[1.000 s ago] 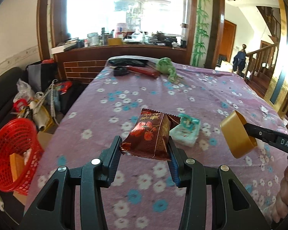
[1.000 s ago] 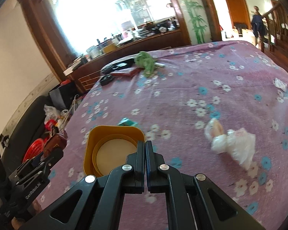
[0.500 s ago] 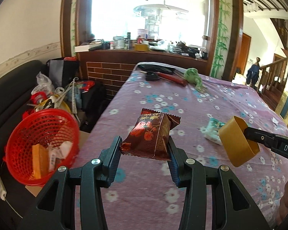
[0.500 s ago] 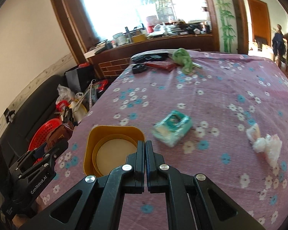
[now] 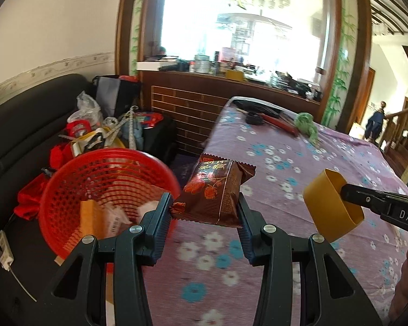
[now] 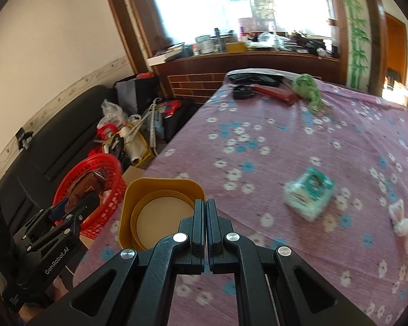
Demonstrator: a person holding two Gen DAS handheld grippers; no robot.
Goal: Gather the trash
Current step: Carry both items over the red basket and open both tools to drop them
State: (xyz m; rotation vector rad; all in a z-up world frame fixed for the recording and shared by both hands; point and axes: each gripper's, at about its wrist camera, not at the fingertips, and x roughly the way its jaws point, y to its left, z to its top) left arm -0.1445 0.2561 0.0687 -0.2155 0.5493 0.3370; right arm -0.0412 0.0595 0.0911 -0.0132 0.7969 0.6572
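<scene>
Brown snack wrapper (image 5: 214, 190) is clamped between the fingers of the left gripper (image 5: 204, 212), held off the table edge, just beside the rim of the red basket (image 5: 68, 187). Left view looks into the basket: an orange card & white scraps inside. Right view shows the same wrapper (image 6: 88, 184) w/ the basket (image 6: 106, 163) behind it, contents mostly hidden. Right gripper (image 6: 205, 225) has its fingers pressed together on the wall of a yellow cup (image 6: 138, 190); left view shows that cup (image 5: 329, 203) from outside, tilted, over the purple floral tablecloth (image 5: 299, 163). Only the right view shows a teal tissue pack (image 6: 310, 193) & a crumpled white wrapper (image 6: 405, 225), lying apart on the cloth.
</scene>
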